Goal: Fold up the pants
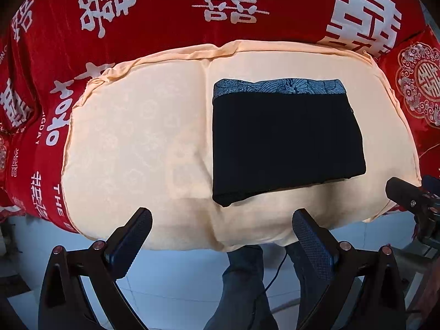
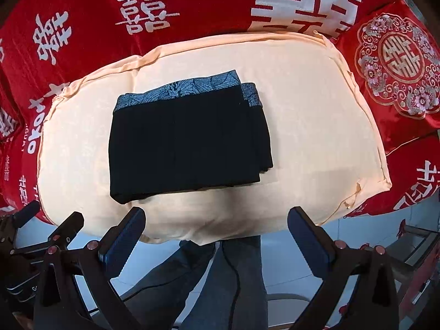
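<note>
Black pants (image 1: 286,143) with a blue patterned waistband lie folded into a flat rectangle on a cream cushion (image 1: 132,143), waistband on the far side. My left gripper (image 1: 222,220) hangs open over the cushion's near edge, short of the pants and touching nothing. In the right wrist view the same folded pants (image 2: 187,140) sit left of centre on the cream cushion (image 2: 316,126). My right gripper (image 2: 217,220) is open too, held back from the pants' near edge with nothing between its fingers. The right gripper's finger (image 1: 404,192) shows at the right edge of the left wrist view.
A red bedspread (image 1: 170,24) with white characters surrounds the cushion. A red embroidered pillow (image 2: 396,66) lies at the right. Below the cushion's edge are a person's legs in grey trousers (image 2: 236,275), a black cable (image 2: 233,280) and pale floor (image 1: 170,280). The left gripper (image 2: 41,225) shows at the left.
</note>
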Tool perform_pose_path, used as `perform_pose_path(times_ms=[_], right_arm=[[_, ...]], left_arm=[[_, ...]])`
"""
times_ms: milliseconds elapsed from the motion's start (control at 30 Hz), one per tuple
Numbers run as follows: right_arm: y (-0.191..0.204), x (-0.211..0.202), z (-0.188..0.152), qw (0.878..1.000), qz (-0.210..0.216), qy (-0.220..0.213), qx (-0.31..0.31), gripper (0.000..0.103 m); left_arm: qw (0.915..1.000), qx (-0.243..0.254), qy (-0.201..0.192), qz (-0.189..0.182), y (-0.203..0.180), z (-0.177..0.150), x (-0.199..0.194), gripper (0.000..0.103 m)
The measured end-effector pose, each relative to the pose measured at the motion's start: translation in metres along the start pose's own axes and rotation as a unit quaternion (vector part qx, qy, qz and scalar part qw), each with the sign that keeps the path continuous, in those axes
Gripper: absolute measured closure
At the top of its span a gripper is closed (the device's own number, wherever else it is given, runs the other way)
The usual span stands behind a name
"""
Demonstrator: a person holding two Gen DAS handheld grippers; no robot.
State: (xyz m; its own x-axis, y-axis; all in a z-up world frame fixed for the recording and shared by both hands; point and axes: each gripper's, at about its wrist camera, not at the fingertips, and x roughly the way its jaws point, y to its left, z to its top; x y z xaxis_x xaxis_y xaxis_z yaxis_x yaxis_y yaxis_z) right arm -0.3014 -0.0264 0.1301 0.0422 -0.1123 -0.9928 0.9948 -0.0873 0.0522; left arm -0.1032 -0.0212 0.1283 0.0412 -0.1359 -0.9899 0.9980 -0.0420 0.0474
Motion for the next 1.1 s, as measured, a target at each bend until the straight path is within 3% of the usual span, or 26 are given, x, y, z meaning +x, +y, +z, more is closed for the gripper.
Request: perform_pose_path(times_ms=[1100], right_arm=[[0.0035,0.0007,0.0055,1.000,-0.020,-0.003,-0.022,0.000]], left_arm=[[0.9989,0.046,-0.003,0.009,-0.0082,0.0067,0.0015,0.001]])
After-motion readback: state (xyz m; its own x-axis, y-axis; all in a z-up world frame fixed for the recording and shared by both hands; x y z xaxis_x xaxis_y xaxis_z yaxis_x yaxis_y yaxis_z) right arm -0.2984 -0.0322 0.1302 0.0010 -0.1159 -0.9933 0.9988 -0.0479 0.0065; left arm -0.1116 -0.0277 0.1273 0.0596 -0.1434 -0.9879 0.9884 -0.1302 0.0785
